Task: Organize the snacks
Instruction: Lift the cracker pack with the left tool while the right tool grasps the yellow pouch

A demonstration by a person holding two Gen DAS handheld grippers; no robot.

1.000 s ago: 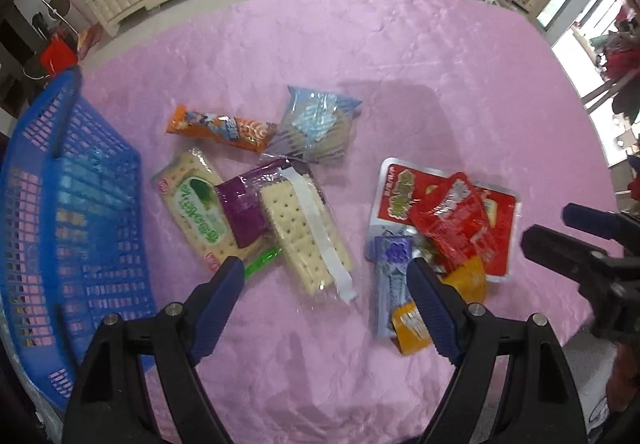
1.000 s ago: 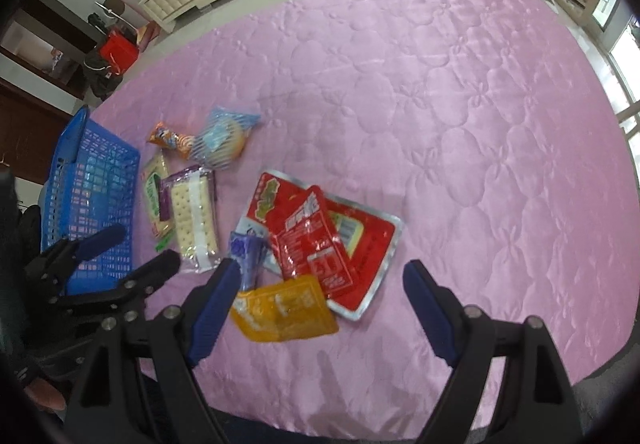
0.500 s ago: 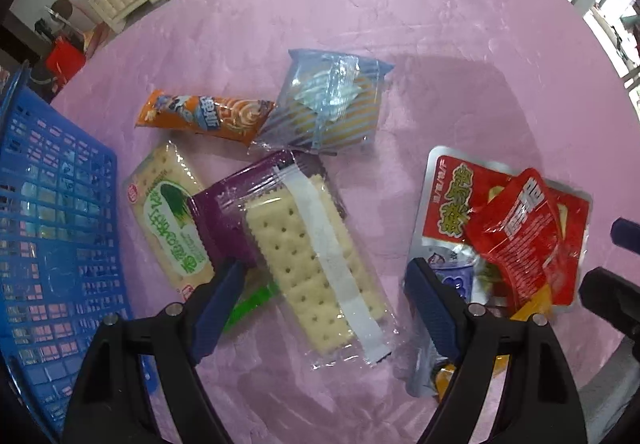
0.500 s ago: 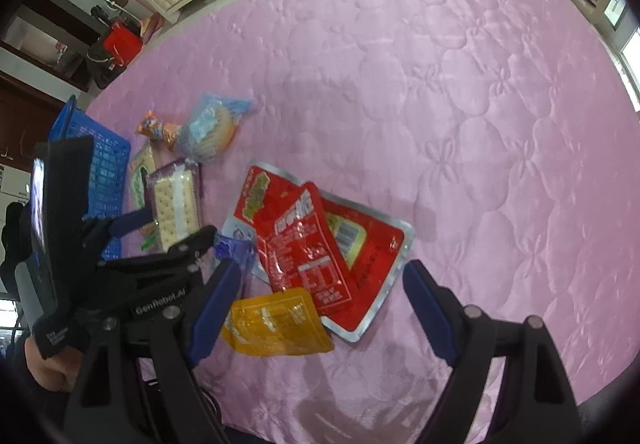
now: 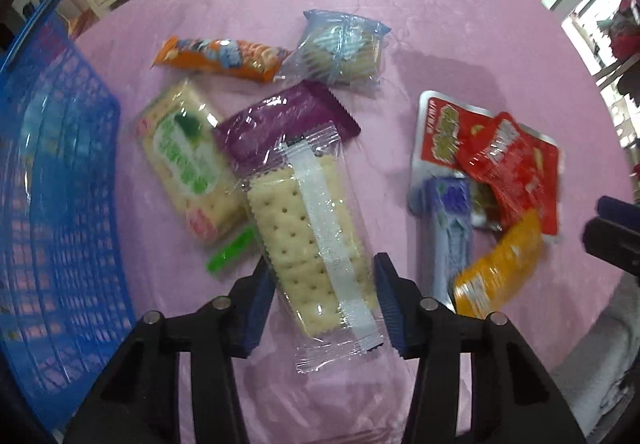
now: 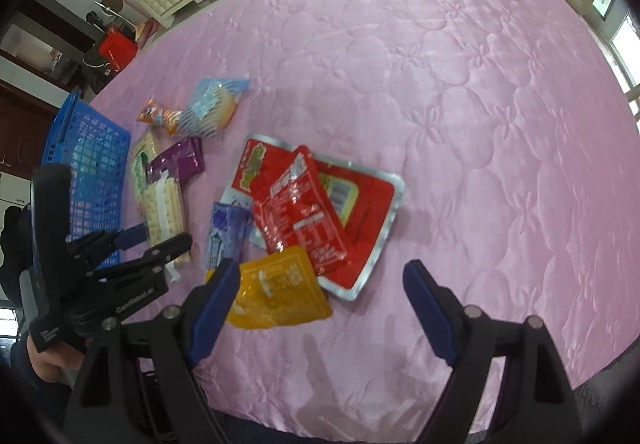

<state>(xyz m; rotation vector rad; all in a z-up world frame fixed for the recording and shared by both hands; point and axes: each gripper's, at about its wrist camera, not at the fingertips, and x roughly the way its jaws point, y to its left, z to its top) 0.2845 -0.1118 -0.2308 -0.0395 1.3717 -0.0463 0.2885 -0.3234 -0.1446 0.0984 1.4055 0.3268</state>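
Several snack packs lie on a pink quilted cover [image 6: 440,84]. My left gripper [image 5: 322,298] has its jaws around the near end of a clear cracker pack [image 5: 310,228], touching both sides; it also shows in the right wrist view [image 6: 164,204]. A purple pack [image 5: 280,124] and a green-label cracker pack [image 5: 184,160] lie beside it. My right gripper [image 6: 320,304] is open and empty above an orange-yellow pack [image 6: 280,288] and red packs [image 6: 316,200].
A blue mesh basket [image 5: 52,180] stands at the left, also in the right wrist view [image 6: 92,160]. An orange pack [image 5: 220,58], a light-blue pack [image 5: 340,44] and a small blue-violet pack [image 5: 448,216] lie nearby. The cover's near edge is just below the grippers.
My left gripper has dropped forward onto the cracker pack and its jaws have narrowed from wide open to the pack's sides. The right gripper has barely moved.
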